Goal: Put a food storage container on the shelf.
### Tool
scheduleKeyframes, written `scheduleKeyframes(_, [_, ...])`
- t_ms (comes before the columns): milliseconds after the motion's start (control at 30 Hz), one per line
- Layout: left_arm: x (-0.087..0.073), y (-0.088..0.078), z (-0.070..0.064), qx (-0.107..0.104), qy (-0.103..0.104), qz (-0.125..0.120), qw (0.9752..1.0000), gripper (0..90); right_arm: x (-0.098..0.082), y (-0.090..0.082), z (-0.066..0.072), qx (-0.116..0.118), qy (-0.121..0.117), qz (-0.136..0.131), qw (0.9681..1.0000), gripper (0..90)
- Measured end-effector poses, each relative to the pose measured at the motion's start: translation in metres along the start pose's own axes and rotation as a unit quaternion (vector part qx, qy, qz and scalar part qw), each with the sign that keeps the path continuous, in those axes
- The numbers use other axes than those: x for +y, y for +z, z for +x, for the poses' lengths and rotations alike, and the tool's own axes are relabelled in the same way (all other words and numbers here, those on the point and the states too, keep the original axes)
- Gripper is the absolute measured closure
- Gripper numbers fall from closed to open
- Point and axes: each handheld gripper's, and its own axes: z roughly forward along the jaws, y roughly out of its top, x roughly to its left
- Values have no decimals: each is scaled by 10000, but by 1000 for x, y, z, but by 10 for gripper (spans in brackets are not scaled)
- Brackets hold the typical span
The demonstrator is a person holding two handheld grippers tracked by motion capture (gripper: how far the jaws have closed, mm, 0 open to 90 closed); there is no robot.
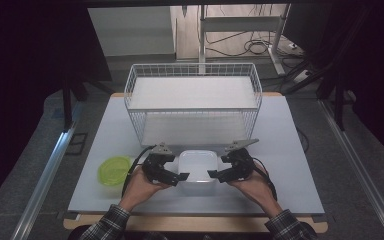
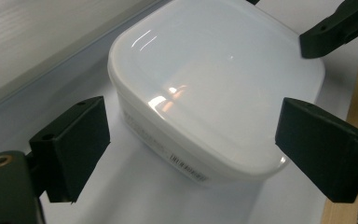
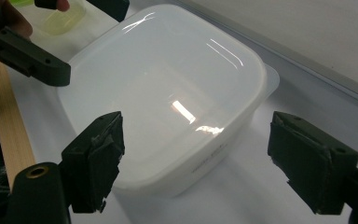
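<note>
Claws flank a white translucent square plastic tub (image 1: 198, 171) at the table's near edge: left gripper (image 1: 169, 176) and right gripper (image 1: 226, 172) both spread wide, gripping nothing. Tub sits directly between them, equally near each; green round lid (image 1: 114, 170) lies left.

- One white plastic container (image 1: 198, 167) – square with rounded corners, sitting upside down on the table, between the two grippers.
- One yellow-green round lid (image 1: 114, 170), lying flat to the left of the container.
- One white wire basket (image 1: 193, 102) at the far side of the table.
- One table (image 1: 290, 165) with a pale top and a wooden front edge.
- Two grippers – the left gripper (image 1: 176, 177) and the right gripper (image 1: 216, 175) – each with two black jaws spread apart.
- Two hands: the left hand (image 1: 141, 187) and the right hand (image 1: 252, 184), one on each gripper.
</note>
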Motion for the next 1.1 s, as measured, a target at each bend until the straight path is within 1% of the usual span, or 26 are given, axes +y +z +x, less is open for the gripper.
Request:
scheduleKeyframes(33, [0, 2, 3, -95, -55, 32, 9999, 96, 1, 4, -2, 43, 45, 28, 10000, 193])
scheduleKeyframes(100, [0, 3, 4, -174, -100, 32, 9998, 96, 2, 7, -3, 163, 188, 48, 9997, 193])
scheduleKeyframes(133, [0, 4, 4, -218, -167, 31, 9996, 98, 1, 7, -4, 207, 229, 47, 9995, 195])
scheduleKeyframes(233, [0, 6, 4, -441, -216, 58, 9988, 123, 0, 8, -6, 367, 356, 64, 9987, 228])
scheduleKeyframes(267, [0, 6, 4, -441, -216, 58, 9988, 119, 0, 9, -5, 427, 436, 94, 9981, 226])
scheduleKeyframes(367, [0, 5, -1, -341, -236, 132, 9991, 126, -1, 8, -4, 433, 548, 136, 9975, 256])
scheduleKeyframes(400, [0, 4, -3, -304, -267, 162, 9990, 134, -1, 6, -2, 393, 558, 135, 9976, 274])
scheduleKeyframes(467, [0, 2, -5, -270, -267, 179, 9991, 174, -2, 2, 3, 274, 573, 136, 9979, 348])
scheduleKeyframes(500, [-1, -2, -8, -173, -224, 197, 9994, 213, -2, -2, 5, 202, 533, 111, 9983, 390])
scheduleKeyframes(567, [-3, -5, -11, -161, -280, 216, 9992, 256, -5, -7, 9, 86, 492, 44, 9987, 452])
scheduleKeyframes(600, [-3, -5, -13, -156, -339, 214, 9991, 267, -6, -9, 11, 44, 514, 24, 9987, 475])
scheduleKeyframes(667, [-5, -7, -15, -154, -418, 262, 9987, 288, -9, -12, 15, 1, 605, -28, 9982, 516])
scheduleKeyframes(700, [-6, -8, -16, -140, -401, 284, 9987, 304, -10, -13, 17, -15, 626, -53, 9980, 538])
scheduleKeyframes(800, [-7, -13, -19, -71, -510, 261, 9983, 371, -13, -18, 20, -26, 702, -117, 9975, 597])
scheduleKeyframes(867, [-7, -15, -20, -30, -574, 299, 9979, 410, -15, -19, 21, -48, 836, -140, 9964, 622])
scheduleKeyframes(933, [-6, -16, -22, 25, -605, 328, 9976, 428, -16, -20, 23, -72, 919, -158, 9956, 635])
scheduleKeyframes(967, [-6, -16, -22, 44, -651, 317, 9974, 440, -16, -20, 23, -75, 955, -174, 9952, 642])
scheduleKeyframes(1000, [-6, -16, -22, 44, -651, 317, 9974, 459, -16, -20, 23, -78, 979, -204, 9950, 653])
scheduleKeyframes(1033, [-6, -19, -22, 93, -700, 235, 9972, 487, -16, -21, 24, -103, 1026, -235, 9944, 667])
scheduleKeyframes(1067, [-6, -19, -22, 93, -700, 235, 9972, 519, -17, -21, 23, -124, 1033, -268, 9942, 678])
scheduleKeyframes(1100, [-7, -22, -22, 134, -771, 80, 9969, 562, -17, -22, 23, -141, 1085, -290, 9936, 684])
